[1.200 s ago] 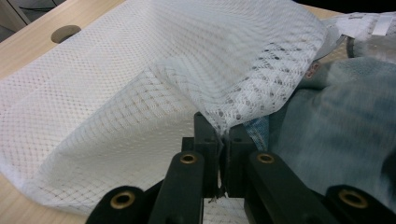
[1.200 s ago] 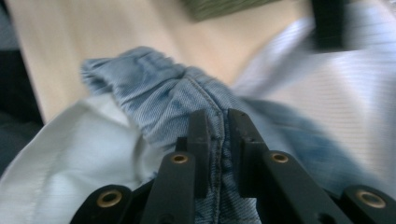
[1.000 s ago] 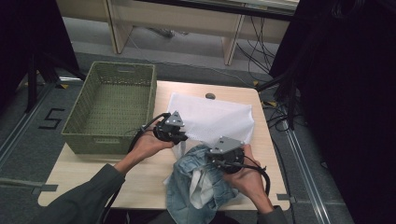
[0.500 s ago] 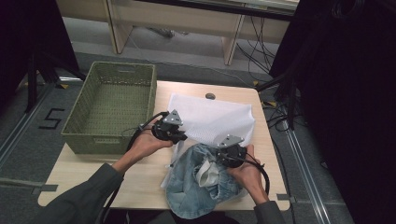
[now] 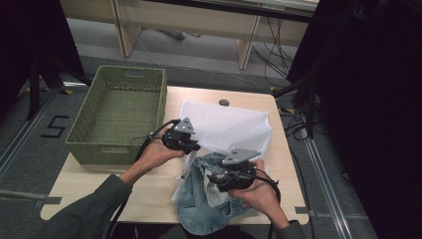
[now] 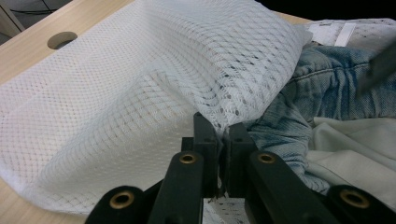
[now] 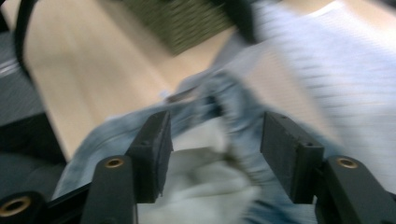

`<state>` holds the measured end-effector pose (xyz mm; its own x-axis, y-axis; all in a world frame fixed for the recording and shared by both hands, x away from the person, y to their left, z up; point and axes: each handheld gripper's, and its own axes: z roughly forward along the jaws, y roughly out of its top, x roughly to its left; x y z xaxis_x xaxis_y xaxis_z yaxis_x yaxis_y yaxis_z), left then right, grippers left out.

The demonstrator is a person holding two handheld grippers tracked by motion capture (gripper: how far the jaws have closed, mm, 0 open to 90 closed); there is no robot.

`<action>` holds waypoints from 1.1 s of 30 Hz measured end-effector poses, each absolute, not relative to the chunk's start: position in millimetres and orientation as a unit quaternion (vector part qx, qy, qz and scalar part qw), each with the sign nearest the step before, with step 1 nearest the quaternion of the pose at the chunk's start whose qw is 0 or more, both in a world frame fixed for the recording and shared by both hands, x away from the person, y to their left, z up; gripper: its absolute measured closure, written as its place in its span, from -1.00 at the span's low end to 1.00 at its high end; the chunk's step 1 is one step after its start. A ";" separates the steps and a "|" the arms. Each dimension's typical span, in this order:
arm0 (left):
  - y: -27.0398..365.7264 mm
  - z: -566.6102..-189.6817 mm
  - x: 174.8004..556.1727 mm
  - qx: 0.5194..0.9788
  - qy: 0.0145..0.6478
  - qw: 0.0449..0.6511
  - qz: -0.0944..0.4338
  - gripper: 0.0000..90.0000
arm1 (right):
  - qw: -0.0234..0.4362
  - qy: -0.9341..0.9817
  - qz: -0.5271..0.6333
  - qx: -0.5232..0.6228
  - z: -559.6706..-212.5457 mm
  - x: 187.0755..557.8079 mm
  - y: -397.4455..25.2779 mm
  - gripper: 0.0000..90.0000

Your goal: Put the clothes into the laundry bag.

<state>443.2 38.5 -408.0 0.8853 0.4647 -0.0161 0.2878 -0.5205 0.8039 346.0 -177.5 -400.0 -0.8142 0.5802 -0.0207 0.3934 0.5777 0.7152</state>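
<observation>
A white mesh laundry bag [image 5: 226, 128] lies on the wooden table [image 5: 99, 179]. My left gripper [image 5: 191, 145] is shut on the bag's near edge [image 6: 223, 122] and lifts it, leaving the mouth raised. A crumpled pair of blue jeans [image 5: 206, 206] with a pale lining sits at the bag's mouth, partly over the table's front edge, also visible as denim [image 6: 322, 88] beside the mesh. My right gripper [image 5: 222, 180] hovers over the jeans, open, its jaws apart above the denim and pale lining [image 7: 210, 158]. That view is blurred by motion.
A green woven basket [image 5: 119, 113] stands empty at the table's left side, overhanging it. A round cable hole [image 5: 224, 102] marks the table's far edge. Cables trail on the floor at the right. Bare tabletop lies left of the jeans.
My right gripper has let go of the jeans and opened, shifting slightly right and up. The jeans have spread toward the bag's mouth. My left gripper has held the mesh edge in place.
</observation>
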 end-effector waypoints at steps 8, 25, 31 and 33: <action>39.3 -407.9 444.0 0.868 0.213 0.437 0.101 0.90 | 0.107 0.915 0.285 0.266 -442.3 335.2 -143.0 -0.12; 37.4 -409.1 439.4 0.874 0.201 0.432 0.097 0.92 | 0.209 0.920 0.250 0.218 -435.0 357.9 -149.0 0.95; 35.4 -410.9 438.9 0.873 0.201 0.435 0.090 0.93 | 0.251 0.887 0.271 0.277 -409.9 393.9 -163.2 1.00; 36.1 -411.7 438.9 0.874 0.200 0.434 0.090 0.93 | 0.253 0.883 0.268 0.291 -412.0 404.1 -163.1 1.00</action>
<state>438.9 36.1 -411.7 0.9039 0.4273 -0.0170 0.2718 -0.5432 0.7944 404.1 -163.1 -412.0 -0.7024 0.6495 -0.2912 0.3777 0.6869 0.6209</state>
